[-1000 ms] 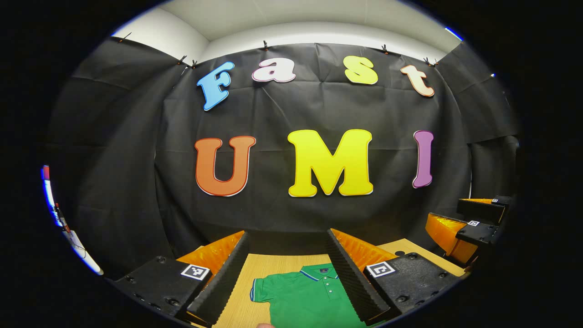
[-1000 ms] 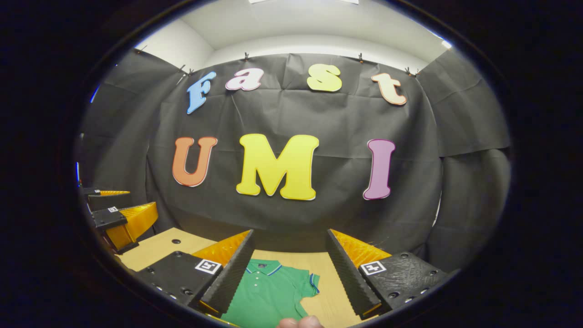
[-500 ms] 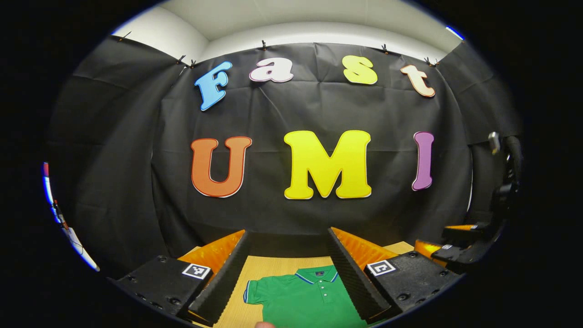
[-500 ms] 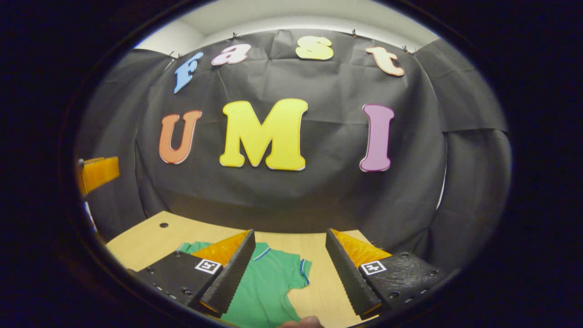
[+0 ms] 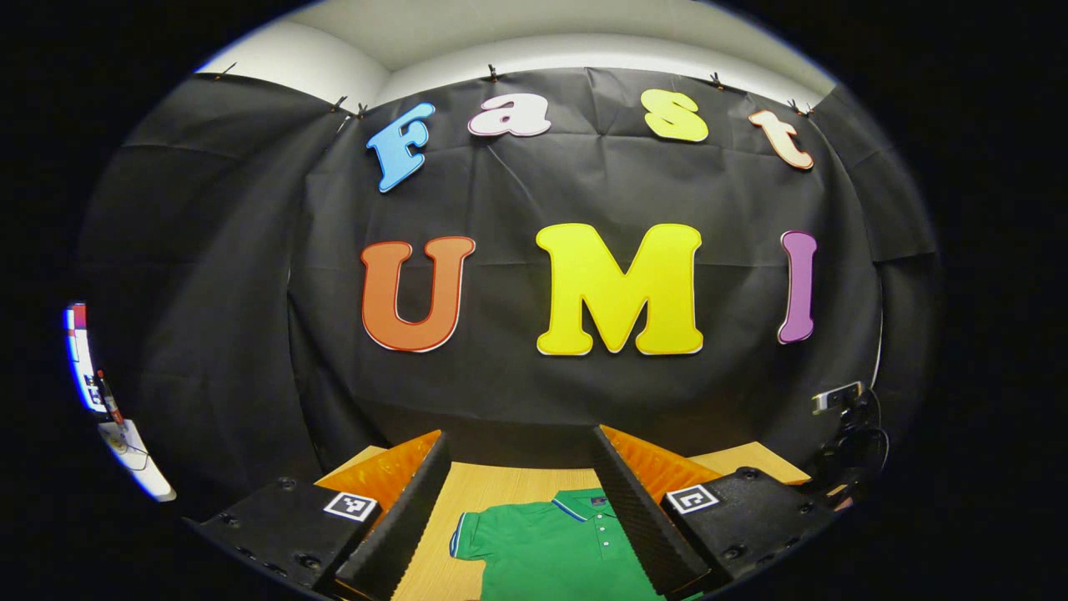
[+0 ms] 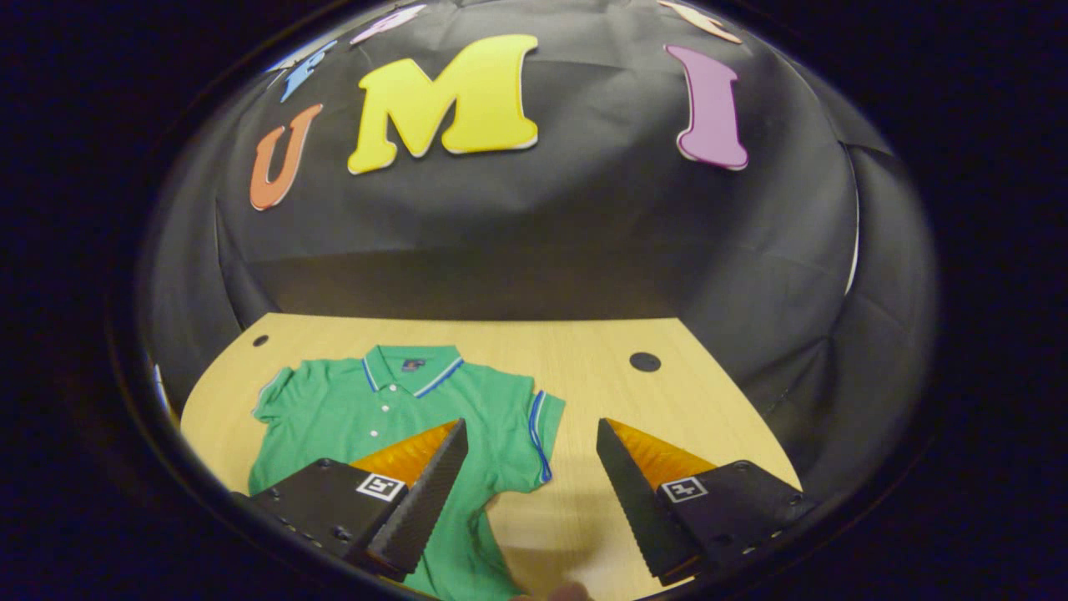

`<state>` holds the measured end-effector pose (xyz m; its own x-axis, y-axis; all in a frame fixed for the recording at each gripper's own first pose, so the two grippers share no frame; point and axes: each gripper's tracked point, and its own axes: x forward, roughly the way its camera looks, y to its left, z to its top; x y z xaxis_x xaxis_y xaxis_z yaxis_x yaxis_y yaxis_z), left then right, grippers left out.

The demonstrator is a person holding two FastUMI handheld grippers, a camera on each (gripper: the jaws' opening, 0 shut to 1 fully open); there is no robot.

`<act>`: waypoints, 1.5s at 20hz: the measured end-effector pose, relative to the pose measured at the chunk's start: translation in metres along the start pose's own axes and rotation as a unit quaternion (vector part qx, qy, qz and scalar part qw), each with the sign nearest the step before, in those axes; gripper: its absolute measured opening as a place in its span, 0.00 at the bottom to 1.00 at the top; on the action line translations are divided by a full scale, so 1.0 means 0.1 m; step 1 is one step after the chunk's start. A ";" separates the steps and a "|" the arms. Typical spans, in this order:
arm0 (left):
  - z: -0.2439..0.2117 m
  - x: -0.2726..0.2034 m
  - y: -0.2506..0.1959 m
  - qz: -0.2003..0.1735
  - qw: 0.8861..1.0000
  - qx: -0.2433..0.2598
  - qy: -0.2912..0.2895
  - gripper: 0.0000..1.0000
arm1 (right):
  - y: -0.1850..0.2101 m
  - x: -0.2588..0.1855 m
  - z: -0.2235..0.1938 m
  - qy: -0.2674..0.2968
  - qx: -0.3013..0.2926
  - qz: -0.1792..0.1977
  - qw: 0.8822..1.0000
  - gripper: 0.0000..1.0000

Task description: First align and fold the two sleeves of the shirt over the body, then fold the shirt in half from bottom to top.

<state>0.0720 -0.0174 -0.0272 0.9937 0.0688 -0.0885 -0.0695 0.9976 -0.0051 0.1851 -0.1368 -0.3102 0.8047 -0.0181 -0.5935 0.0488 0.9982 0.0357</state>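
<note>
A green polo shirt (image 6: pixel 392 409) with blue-trimmed collar and sleeves lies flat, collar toward the far wall, on a light wooden table (image 6: pixel 601 392). Both short sleeves are spread out to the sides. My right gripper (image 6: pixel 531 467) hovers open above the shirt's right sleeve (image 6: pixel 538 426), holding nothing. In the left gripper view the shirt (image 5: pixel 551 547) shows low between the fingers, with its left sleeve (image 5: pixel 467 534) spread out. My left gripper (image 5: pixel 517 492) is open and empty, held above the table's near side.
The table has two dark round holes (image 6: pixel 644 361) near its far corners. The black cloth wall stands right behind the far edge. A dark device with a cable (image 5: pixel 847 426) sits at the right of the left gripper view.
My right gripper has tipped downward and risen, so the whole shirt and table top come into its view. The left gripper has shifted only slightly. The other gripper has left the left gripper view.
</note>
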 end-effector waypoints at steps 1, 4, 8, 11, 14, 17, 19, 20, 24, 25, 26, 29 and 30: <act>-0.05 0.04 0.01 0.004 1.000 0.006 0.004 1.00 | -0.04 0.15 -0.10 0.018 0.003 -0.002 1.000 0.95; -0.12 0.10 0.00 0.008 1.000 0.020 0.012 1.00 | -0.16 0.47 -0.37 0.060 0.002 -0.007 0.998 0.95; -0.22 0.18 0.00 0.018 0.999 0.027 0.025 1.00 | -0.16 0.77 -0.52 0.088 0.000 -0.001 0.996 0.95; -0.30 0.20 0.03 0.025 0.998 0.033 0.036 1.00 | -0.13 0.85 -0.59 0.106 -0.002 0.010 0.994 0.74; -0.32 0.19 0.08 0.033 0.998 0.040 0.040 1.00 | -0.18 0.93 -0.69 0.125 -0.004 0.003 0.992 0.53; -0.32 0.18 0.12 0.038 0.998 0.042 0.040 1.00 | -0.14 0.95 -0.70 0.132 0.013 0.012 0.991 0.20; -0.30 0.17 0.11 0.039 0.998 0.040 0.041 1.00 | -0.20 0.95 -0.65 0.135 0.009 0.003 0.991 0.01; -0.30 0.17 0.10 0.039 0.998 0.040 0.041 1.00 | -0.18 0.92 -0.65 0.136 0.011 0.006 0.991 0.00; -0.28 0.11 0.09 0.035 0.998 0.039 0.037 1.00 | -0.17 0.79 -0.38 0.112 0.022 0.008 0.993 0.00; -0.28 0.11 0.08 0.035 0.998 0.038 0.037 1.00 | -0.13 0.74 -0.27 0.104 0.027 0.011 0.994 0.00; -0.28 0.10 0.09 0.036 0.998 0.036 0.037 1.00 | -0.06 0.69 -0.19 0.097 0.033 0.016 0.995 0.00; -0.26 0.05 0.17 0.045 0.998 0.027 0.033 1.00 | 0.25 0.58 0.09 0.078 0.034 0.032 0.996 0.00; -0.27 0.03 0.20 0.049 0.998 0.025 0.033 1.00 | 0.38 0.56 0.13 0.074 0.030 0.038 0.996 0.00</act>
<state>0.0717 0.0025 -0.0544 0.9744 0.1662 -0.1515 -0.1595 0.9856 0.0553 0.2401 -0.1004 -0.3316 0.7119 0.0710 -0.6987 0.0293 0.9910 0.1306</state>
